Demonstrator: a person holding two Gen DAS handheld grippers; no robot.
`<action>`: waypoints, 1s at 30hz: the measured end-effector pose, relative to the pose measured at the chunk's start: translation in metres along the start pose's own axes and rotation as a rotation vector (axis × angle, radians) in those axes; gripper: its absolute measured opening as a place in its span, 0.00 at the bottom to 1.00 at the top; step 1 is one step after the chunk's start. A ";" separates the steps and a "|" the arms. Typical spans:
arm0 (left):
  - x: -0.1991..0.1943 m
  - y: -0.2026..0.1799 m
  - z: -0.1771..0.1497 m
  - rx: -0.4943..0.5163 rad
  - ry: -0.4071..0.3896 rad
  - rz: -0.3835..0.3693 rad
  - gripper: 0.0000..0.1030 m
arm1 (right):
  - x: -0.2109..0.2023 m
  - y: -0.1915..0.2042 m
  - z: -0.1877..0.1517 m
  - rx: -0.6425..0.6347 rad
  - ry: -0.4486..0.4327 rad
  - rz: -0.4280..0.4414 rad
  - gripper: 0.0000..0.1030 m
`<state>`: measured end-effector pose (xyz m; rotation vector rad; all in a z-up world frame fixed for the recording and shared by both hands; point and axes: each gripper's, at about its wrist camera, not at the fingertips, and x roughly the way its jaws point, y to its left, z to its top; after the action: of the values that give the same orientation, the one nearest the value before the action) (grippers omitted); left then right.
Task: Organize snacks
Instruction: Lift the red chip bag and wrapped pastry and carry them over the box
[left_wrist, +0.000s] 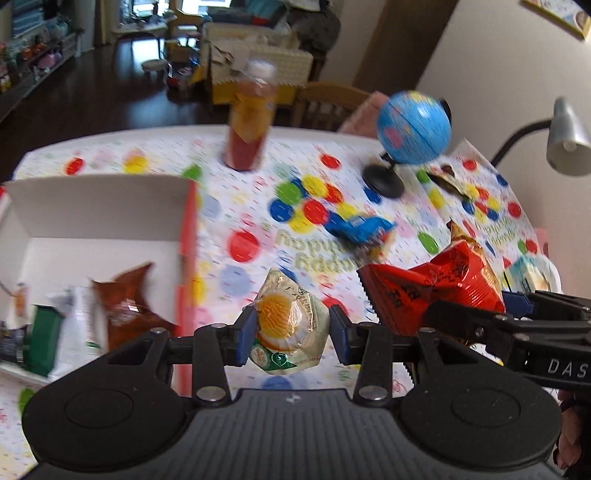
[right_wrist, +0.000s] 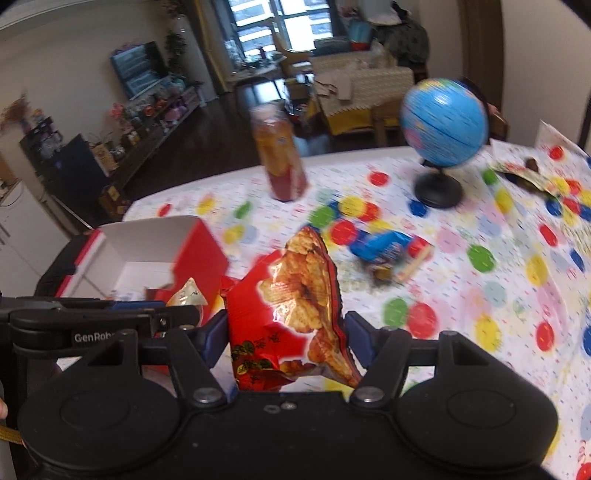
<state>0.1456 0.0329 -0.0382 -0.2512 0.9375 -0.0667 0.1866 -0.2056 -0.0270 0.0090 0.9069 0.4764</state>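
Closest in the left wrist view, the left hand-held gripper (left_wrist: 291, 328) clamps a pale round snack packet (left_wrist: 290, 325) between its blue pads, raised over the spotted counter (left_wrist: 258, 192), just right of the open red box (left_wrist: 92, 221); several snacks already lie inside; a blue packet (left_wrist: 360, 229) waits loose beyond. Right wrist view: the right hand-held gripper (right_wrist: 286, 336) holds a red chip bag (right_wrist: 295, 306) upright, above the counter, with the box lower left; both need dropping in; sorting looks partway done.
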 end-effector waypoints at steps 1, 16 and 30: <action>-0.006 0.006 0.001 -0.004 -0.011 0.004 0.40 | 0.000 0.008 0.001 -0.010 -0.004 0.008 0.63; -0.067 0.109 0.003 -0.077 -0.097 0.098 0.40 | 0.035 0.127 0.021 -0.131 -0.005 0.093 0.63; -0.066 0.207 0.006 -0.134 -0.081 0.186 0.40 | 0.103 0.199 0.029 -0.178 0.056 0.091 0.64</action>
<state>0.1010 0.2459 -0.0331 -0.2875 0.8825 0.1774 0.1841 0.0197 -0.0458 -0.1264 0.9187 0.6438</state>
